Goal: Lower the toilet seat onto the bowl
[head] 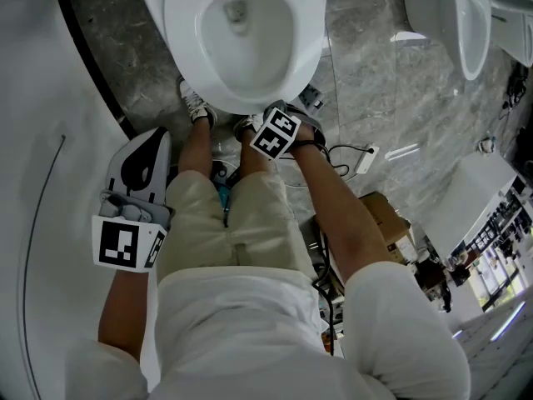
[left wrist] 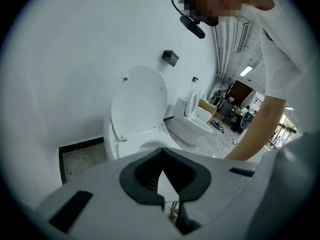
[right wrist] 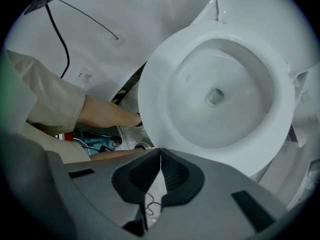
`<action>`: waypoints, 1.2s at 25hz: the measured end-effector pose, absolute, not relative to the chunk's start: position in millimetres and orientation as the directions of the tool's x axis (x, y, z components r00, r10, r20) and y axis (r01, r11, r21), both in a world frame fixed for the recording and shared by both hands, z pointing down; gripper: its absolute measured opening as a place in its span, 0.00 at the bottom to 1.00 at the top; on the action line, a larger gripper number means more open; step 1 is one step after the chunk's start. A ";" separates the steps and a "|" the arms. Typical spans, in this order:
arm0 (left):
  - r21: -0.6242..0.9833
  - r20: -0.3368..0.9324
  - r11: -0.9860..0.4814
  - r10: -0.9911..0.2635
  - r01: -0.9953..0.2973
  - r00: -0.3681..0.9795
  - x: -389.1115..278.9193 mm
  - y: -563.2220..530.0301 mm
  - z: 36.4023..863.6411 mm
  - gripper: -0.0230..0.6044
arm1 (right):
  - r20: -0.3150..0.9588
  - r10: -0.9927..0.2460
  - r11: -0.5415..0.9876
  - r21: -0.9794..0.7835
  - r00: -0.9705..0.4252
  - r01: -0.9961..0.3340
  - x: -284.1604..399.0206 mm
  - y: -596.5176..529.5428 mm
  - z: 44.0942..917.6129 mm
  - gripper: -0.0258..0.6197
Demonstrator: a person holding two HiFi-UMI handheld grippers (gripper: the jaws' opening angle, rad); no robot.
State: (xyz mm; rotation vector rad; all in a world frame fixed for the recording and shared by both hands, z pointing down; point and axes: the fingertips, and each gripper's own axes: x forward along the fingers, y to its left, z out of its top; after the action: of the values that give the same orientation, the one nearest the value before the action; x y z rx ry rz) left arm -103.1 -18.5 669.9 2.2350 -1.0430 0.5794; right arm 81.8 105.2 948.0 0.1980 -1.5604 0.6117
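Your left gripper (head: 150,142) hangs down and to the left of the toilet bowl (head: 241,44), close to the white wall (head: 42,98); in the left gripper view its jaws meet at the tips with nothing between them, and they point toward the bowl from a little way off; the lid (left wrist: 139,101) stands upright behind the bowl; the toilet seat (head: 310,32) lies flat on the bowl's rim, a broad white ring round the opening; your shoes (head: 196,107) stand on the grey marble floor (head: 375,73) just under the bowl's front edge; your right gripper (right wrist: 160,153) sits at the front of the bowl, pointing steeply down, its marker cube (head: 276,132) just below the seat's front edge in the head view; its jaws are closed on nothing, their tips right at the seat's front rim, though you cannot tell whether they touch it; a second toilet (head: 470,23) stands well to the right of the bowl.
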 end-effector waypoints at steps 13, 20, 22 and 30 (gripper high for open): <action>0.298 0.557 -0.527 -0.581 -0.796 0.593 -98.1 -22.2 638.6 0.04 | 0.941 0.284 0.725 -0.337 -0.185 -0.600 72.7 95.6 916.1 0.04; 0.285 0.506 -0.544 -0.614 -0.790 0.605 -70.5 -23.3 600.1 0.04 | 0.943 0.148 0.649 -0.319 -0.297 -0.690 77.6 79.6 843.9 0.04; 0.274 0.492 -0.549 -0.626 -0.790 0.605 -63.0 -23.8 581.8 0.04 | 0.940 0.101 0.644 -0.312 -0.327 -0.699 78.1 76.6 820.3 0.04; 0.189 0.447 -0.493 -0.727 -0.849 0.521 -85.0 -32.0 509.0 0.04 | 0.891 -0.131 0.638 -0.260 -0.436 -0.724 68.2 25.2 721.3 0.04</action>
State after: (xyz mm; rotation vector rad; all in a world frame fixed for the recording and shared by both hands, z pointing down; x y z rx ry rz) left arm -85.0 -32.0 509.0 2.3805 -1.2984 0.4375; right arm 68.2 25.2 721.3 0.6746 -1.9292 0.8030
